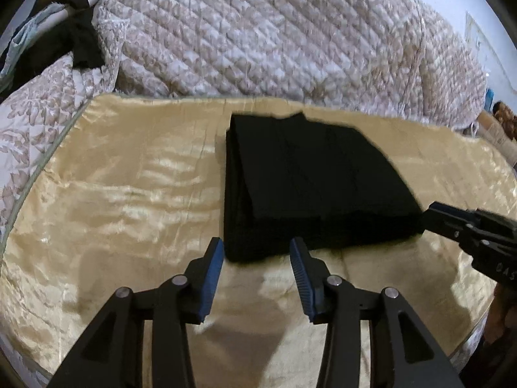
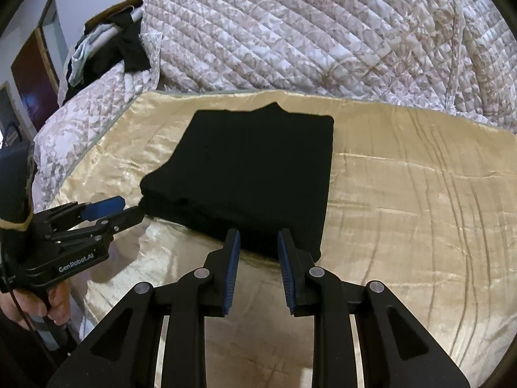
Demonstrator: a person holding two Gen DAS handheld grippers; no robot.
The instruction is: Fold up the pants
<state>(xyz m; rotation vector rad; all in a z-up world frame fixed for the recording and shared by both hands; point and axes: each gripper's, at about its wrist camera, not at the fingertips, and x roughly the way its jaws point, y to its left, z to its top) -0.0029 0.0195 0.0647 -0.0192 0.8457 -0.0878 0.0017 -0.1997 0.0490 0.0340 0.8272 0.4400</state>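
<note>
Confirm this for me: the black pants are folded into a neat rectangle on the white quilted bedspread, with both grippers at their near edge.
Not quite. The folded black pants lie on the shiny gold satin cloth, not on the quilted bedspread, which lies beyond it. The right wrist view shows this. The left gripper and right gripper are at the near edge.

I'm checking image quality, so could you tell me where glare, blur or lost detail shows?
Left wrist view: sheen glares on the gold satin sheet, folded black pants slightly motion-blurred. Right wrist view: pants featureless black, fisheye bends the quilt.
</note>
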